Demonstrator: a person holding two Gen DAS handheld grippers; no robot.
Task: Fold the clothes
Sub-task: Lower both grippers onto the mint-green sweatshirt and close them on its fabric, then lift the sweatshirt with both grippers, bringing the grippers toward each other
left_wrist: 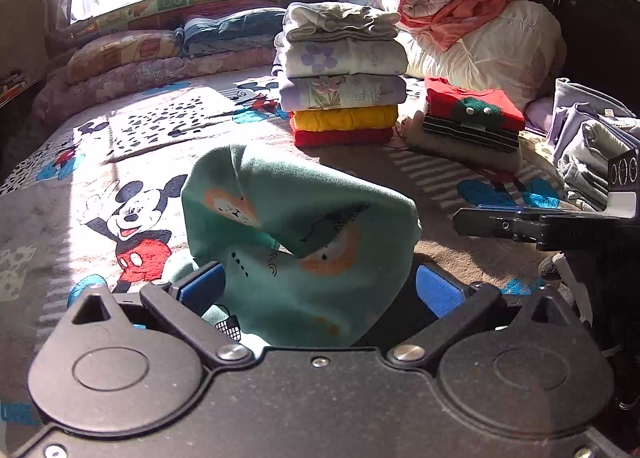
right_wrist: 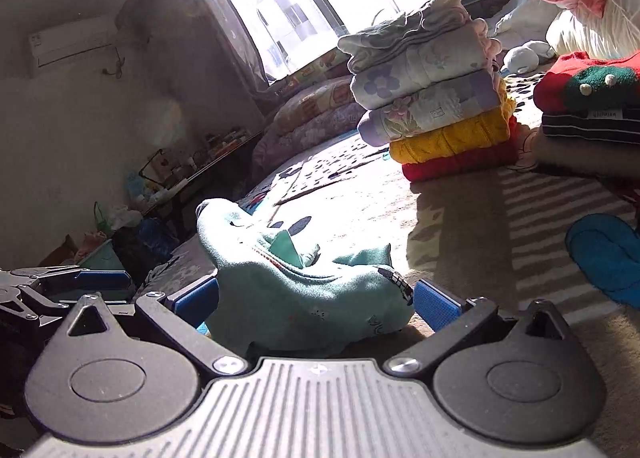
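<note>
A teal green garment (left_wrist: pixel 296 234) with orange cartoon prints lies bunched on the bed. In the left wrist view it rises between the blue pads of my left gripper (left_wrist: pixel 318 288). The jaws stand wide apart, and a dark gap shows beside the right pad. In the right wrist view the same garment (right_wrist: pixel 304 290) sits low between the pads of my right gripper (right_wrist: pixel 316 302), which is also spread wide. The right gripper (left_wrist: pixel 520 224) shows side-on at the right edge of the left view. The left gripper (right_wrist: pixel 76 282) shows at the left edge of the right view.
The bed carries a cartoon-mouse blanket (left_wrist: pixel 132 218). A tall stack of folded clothes (left_wrist: pixel 344 86) stands behind the garment, with a shorter stack topped by a red sweater (left_wrist: pixel 472 110) to its right. Rolled quilts (left_wrist: pixel 472 6) and loose grey clothes (left_wrist: pixel 592 154) lie at the far right.
</note>
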